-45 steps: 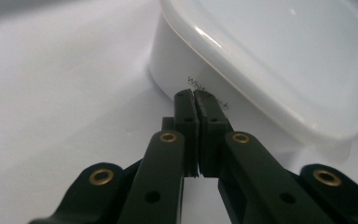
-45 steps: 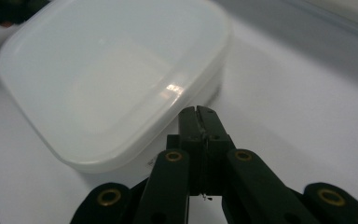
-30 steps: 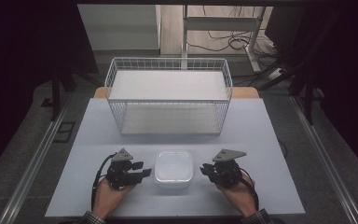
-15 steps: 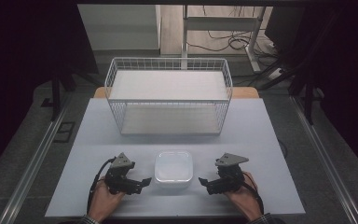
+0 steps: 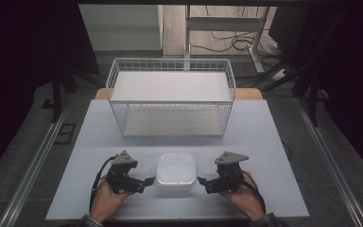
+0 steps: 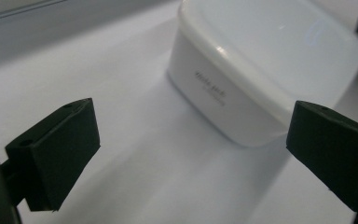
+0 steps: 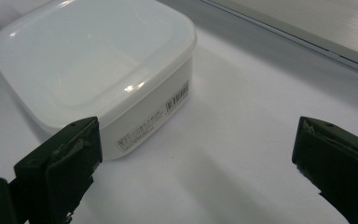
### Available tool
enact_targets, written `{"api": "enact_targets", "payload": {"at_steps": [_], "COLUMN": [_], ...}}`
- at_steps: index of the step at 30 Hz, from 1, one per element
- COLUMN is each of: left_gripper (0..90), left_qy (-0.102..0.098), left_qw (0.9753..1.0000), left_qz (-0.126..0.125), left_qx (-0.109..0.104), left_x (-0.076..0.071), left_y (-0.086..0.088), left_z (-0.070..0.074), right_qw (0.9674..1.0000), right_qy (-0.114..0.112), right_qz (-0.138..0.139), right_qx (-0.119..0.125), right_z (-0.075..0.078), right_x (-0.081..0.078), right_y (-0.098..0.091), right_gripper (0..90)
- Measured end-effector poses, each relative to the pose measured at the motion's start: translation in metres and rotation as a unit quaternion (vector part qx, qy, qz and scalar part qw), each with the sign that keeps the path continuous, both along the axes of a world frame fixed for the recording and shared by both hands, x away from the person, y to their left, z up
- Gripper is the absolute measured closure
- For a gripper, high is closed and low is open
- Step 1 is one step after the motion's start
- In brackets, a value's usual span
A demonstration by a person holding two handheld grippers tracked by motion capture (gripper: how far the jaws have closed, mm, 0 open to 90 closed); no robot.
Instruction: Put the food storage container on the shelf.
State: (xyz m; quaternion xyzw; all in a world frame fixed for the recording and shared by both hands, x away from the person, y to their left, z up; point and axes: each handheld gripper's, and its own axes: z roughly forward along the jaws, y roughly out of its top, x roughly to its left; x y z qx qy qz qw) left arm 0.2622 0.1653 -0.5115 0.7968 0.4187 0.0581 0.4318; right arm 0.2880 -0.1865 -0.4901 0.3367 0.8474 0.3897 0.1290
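Observation:
A white lidded plastic container (image 5: pixel 176 170) sits on the pale table (image 5: pixel 264 142) near its front edge, between my two grippers. My left gripper (image 5: pixel 145 181) lies just to its left, pointing at it. In the left gripper view the left gripper (image 6: pixel 193 128) has its jaws wide apart, with the container (image 6: pixel 261 60) ahead and untouched. My right gripper (image 5: pixel 202 180) points at the container from the right. In the right gripper view the right gripper (image 7: pixel 198 137) is also open, with the container (image 7: pixel 93 60) ahead to the left. Both pairs of jaws have just been opening, with nothing between them.
A white wire basket (image 5: pixel 170 101) with a white board inside stands at the back of the table. Dark curtains flank the table on both sides. Cables and a metal frame lie on the floor beyond it.
Both hands have drawn back a little toward the table's near edge, and both pairs of jaws stand wider. The container has not moved.

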Motion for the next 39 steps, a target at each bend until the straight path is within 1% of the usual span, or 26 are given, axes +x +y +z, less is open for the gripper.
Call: {"api": "enact_targets", "payload": {"at_steps": [4,5,9,10,13,15,16,17,20,21,23,24,25,26,27,28,29,30,31,32,33,34,35,36,37,39], "left_gripper": [4.9,4.9,8.2,11.0,13.7,14.3,14.3,14.3,14.0,13.6,13.1,13.0,12.5,12.5,14.8,17.4,17.4,26.0,26.0,26.0,30.1,30.1,36.9,41.4,46.7,53.9], "left_qy": [0.001,0.002,-0.001,-0.004,-0.006,-0.007,-0.008,-0.006,-0.006,-0.001,0.001,0.01,0.01,0.015,0.032,0.032,0.038,0.053,0.053,0.056,0.063,0.068,0.073,0.072,0.072,0.072], "left_qw": [0.9999,0.9999,0.9996,0.9995,0.9993,0.999,0.999,0.9989,0.9988,0.9988,0.9988,0.9987,0.9987,0.9986,0.9976,0.9976,0.9967,0.9944,0.9944,0.9942,0.9937,0.9933,0.9927,0.9926,0.9926,0.9924], "left_qz": [-0.01,-0.014,-0.029,-0.031,-0.037,-0.043,-0.045,-0.046,-0.048,-0.049,-0.048,-0.05,-0.05,-0.05,-0.054,-0.054,-0.059,-0.073,-0.073,-0.071,-0.068,-0.068,-0.063,-0.059,-0.059,-0.057], "left_qx": [-0.004,-0.006,-0.006,-0.004,-0.004,-0.003,-0.002,0.0,-0.002,-0.001,0.002,0.008,0.008,-0.006,-0.03,-0.03,-0.041,-0.056,-0.056,-0.058,-0.062,-0.065,-0.072,-0.078,-0.078,-0.081], "left_x": [0.002,0.002,0.005,0.007,0.011,0.016,0.018,0.023,0.028,0.031,0.032,0.032,0.032,0.032,0.033,0.033,0.032,0.031,0.031,0.029,0.027,0.026,0.022,0.019,0.019,0.014], "left_y": [-0.004,-0.006,-0.014,-0.016,-0.021,-0.024,-0.025,-0.029,-0.033,-0.036,-0.037,-0.037,-0.037,-0.035,-0.032,-0.032,-0.031,-0.03,-0.03,-0.029,-0.028,-0.027,-0.023,-0.021,-0.021,-0.017], "left_z": [0.006,0.007,0.013,0.015,0.019,0.021,0.022,0.024,0.024,0.02,0.017,0.011,0.011,0.008,0.004,0.004,0.003,0.002,0.002,0.002,0.002,0.002,0.003,0.004,0.004,0.005], "right_qw": [0.9999,0.9999,0.9997,0.9997,0.9998,0.9996,0.9996,0.9996,0.9994,0.9993,0.9989,0.9986,0.9986,0.9981,0.996,0.996,0.9949,0.9916,0.9916,0.9903,0.988,0.988,0.986,0.985,0.984,0.9831], "right_qy": [0.014,0.014,0.025,0.023,0.02,0.023,0.023,0.024,0.025,0.029,0.036,0.043,0.043,0.051,0.074,0.074,0.084,0.105,0.105,0.113,0.129,0.129,0.143,0.15,0.156,0.159], "right_qz": [0.0,0.0,0.001,0.001,0.003,0.004,0.004,0.006,0.007,0.01,0.013,0.015,0.015,0.017,0.024,0.024,0.026,0.04,0.04,0.045,0.042,0.042,0.037,0.032,0.026,0.02], "right_qx": [0.001,0.001,0.002,0.003,0.002,0.012,0.012,0.016,0.022,0.022,0.025,0.027,0.027,0.03,0.044,0.044,0.051,0.064,0.064,0.067,0.074,0.074,0.077,0.08,0.082,0.088], "right_z": [0.005,0.005,0.01,0.011,0.013,0.015,0.015,0.016,0.016,0.015,0.012,0.01,0.01,0.007,0.003,0.003,0.002,0.001,0.001,0.001,0.0,0.0,0.001,0.002,0.003,0.007], "right_x": [0.003,0.003,0.005,0.006,0.007,0.009,0.009,0.011,0.013,0.016,0.018,0.02,0.02,0.02,0.023,0.023,0.023,0.024,0.024,0.024,0.023,0.023,0.022,0.021,0.02,0.017], "right_y": [0.004,0.004,0.008,0.011,0.012,0.015,0.015,0.019,0.023,0.028,0.031,0.032,0.032,0.034,0.034,0.034,0.034,0.034,0.034,0.033,0.032,0.032,0.03,0.029,0.027,0.022], "right_gripper": [1.8,1.8,6.3,8.0,9.4,12.7,12.7,14.5,16.3,17.3,17.9,18.2,18.2,18.2,19.6,19.6,21.3,27.2,27.2,28.8,30.6,30.6,35.3,38.6,43.5,54.1]}}
